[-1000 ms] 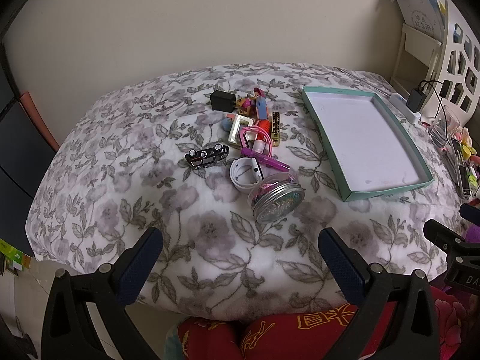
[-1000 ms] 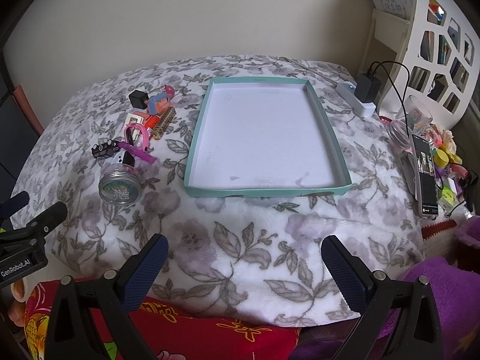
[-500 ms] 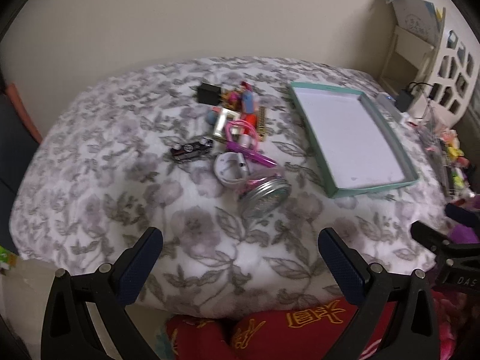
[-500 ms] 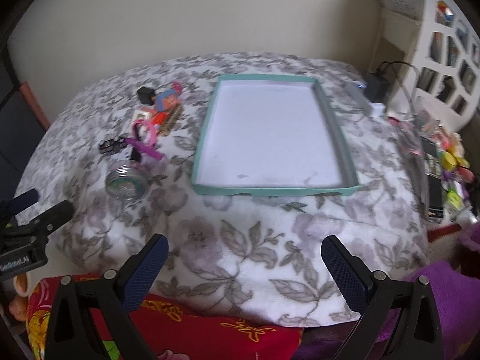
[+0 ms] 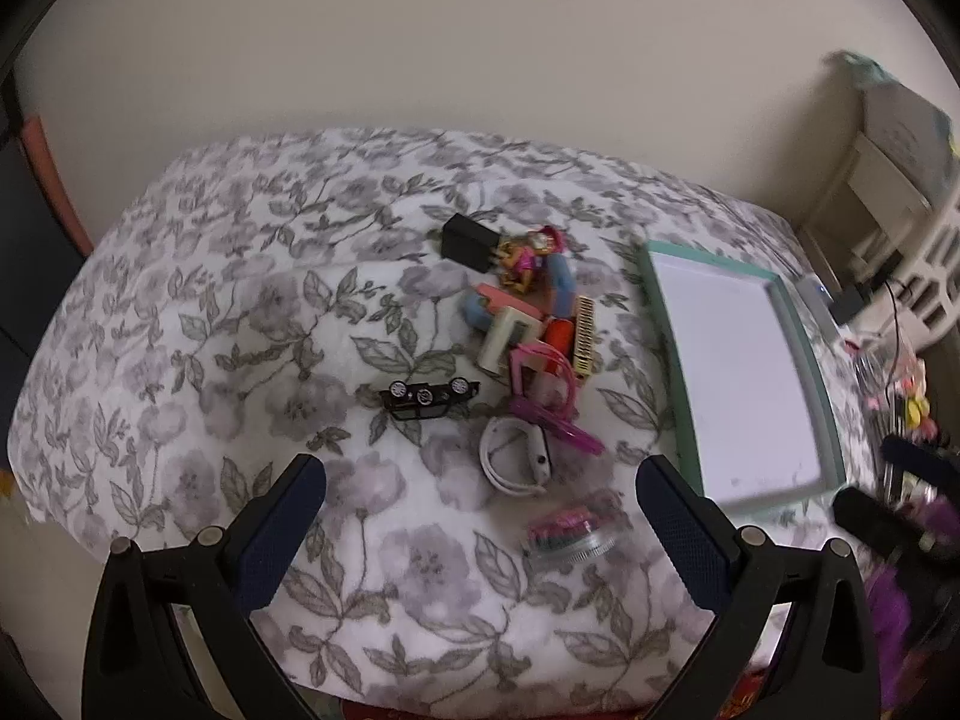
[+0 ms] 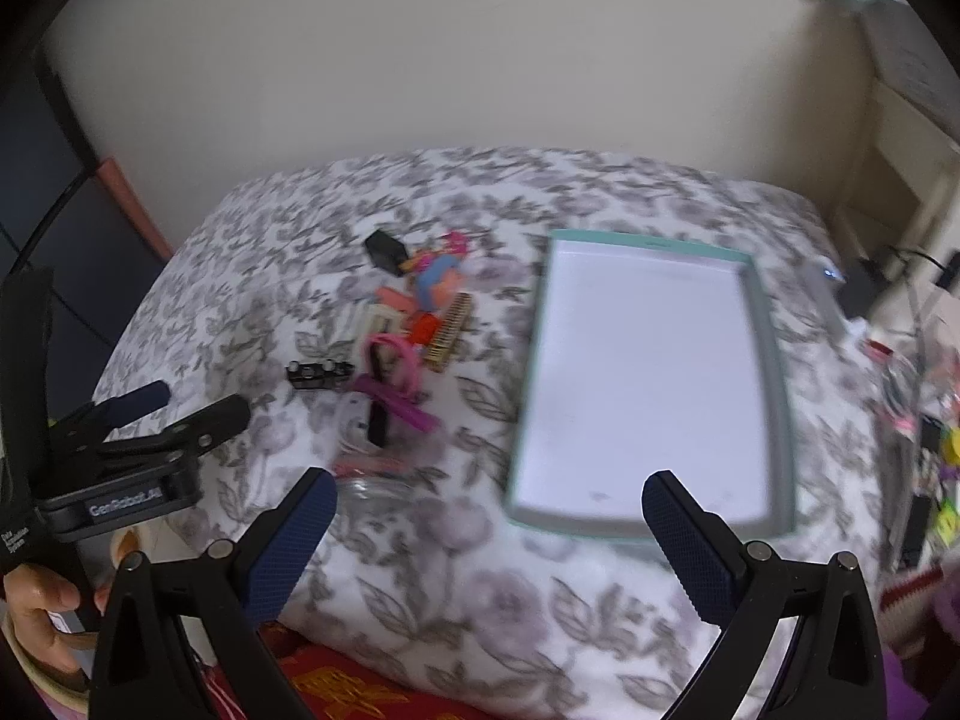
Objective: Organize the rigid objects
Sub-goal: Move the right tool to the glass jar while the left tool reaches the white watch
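Observation:
A pile of small rigid items lies on the floral blanket [image 5: 252, 324]: a black toy car [image 5: 429, 399], a white band [image 5: 515, 461], a lidded glass jar [image 5: 570, 534], a purple clip [image 5: 558, 429], a black adapter [image 5: 468, 242], a doll [image 5: 531, 258] and a comb [image 5: 585, 336]. To their right sits a shallow teal tray [image 5: 672, 360] with nothing in it. My left gripper [image 5: 480, 474] hangs open above the blanket, just short of the band and jar. My right gripper [image 6: 491, 483] is open between the jar [image 6: 372, 483] and the tray [image 6: 531, 360], holding nothing. Both views are motion-blurred.
A white shelf [image 5: 888, 192], a charger with cables [image 6: 864, 288] and small clutter [image 6: 924, 420] crowd the right side. Red patterned fabric [image 6: 336, 678] lies below the blanket's near edge. A hand [image 6: 36, 600] holds the left gripper [image 6: 195, 402]. A plain wall stands behind.
Both grippers have risen and moved in over the blanket toward the pile. The jar now sits close under the left gripper. Nothing on the blanket has moved.

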Motion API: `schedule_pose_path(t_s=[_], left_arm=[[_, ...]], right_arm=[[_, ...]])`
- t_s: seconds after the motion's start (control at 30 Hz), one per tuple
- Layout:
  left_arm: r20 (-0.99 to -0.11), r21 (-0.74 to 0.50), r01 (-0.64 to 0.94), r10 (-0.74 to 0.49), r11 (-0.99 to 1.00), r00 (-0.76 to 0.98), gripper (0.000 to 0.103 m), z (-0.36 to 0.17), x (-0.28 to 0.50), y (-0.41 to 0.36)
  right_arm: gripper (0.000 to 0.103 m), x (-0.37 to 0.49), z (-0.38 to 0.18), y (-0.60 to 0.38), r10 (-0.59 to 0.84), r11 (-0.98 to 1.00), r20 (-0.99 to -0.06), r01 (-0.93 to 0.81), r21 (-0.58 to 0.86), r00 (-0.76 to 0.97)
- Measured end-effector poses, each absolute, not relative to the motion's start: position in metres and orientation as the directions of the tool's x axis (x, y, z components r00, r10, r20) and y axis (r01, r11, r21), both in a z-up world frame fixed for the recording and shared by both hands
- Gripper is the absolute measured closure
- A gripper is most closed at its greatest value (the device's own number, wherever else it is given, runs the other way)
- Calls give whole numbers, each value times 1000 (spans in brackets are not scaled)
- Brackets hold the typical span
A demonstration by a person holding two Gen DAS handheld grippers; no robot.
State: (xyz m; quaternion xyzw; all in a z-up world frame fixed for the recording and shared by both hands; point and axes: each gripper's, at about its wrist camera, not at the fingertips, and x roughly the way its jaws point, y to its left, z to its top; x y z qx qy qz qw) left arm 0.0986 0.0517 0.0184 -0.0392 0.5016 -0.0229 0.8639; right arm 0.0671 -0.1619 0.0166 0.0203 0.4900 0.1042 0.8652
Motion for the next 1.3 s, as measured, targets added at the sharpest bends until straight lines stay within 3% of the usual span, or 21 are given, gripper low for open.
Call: schedule_pose_path(t_s=[0.6, 0.87, 1.3], left_arm=[[-945, -136, -134, -88, 982, 315, 2, -75, 141, 104], [-952, -147, -109, -110, 983, 287, 8, -92, 152, 88], [-959, -134, -55, -115, 989, 258, 50, -109, 163, 56]], right_arm=[[0, 122, -96, -71, 246, 956, -941, -218, 196, 233], [4, 125, -125, -59, 241, 953, -958, -227, 203, 155], [21, 121, -127, -68, 321, 935, -939, -202, 293, 125]])
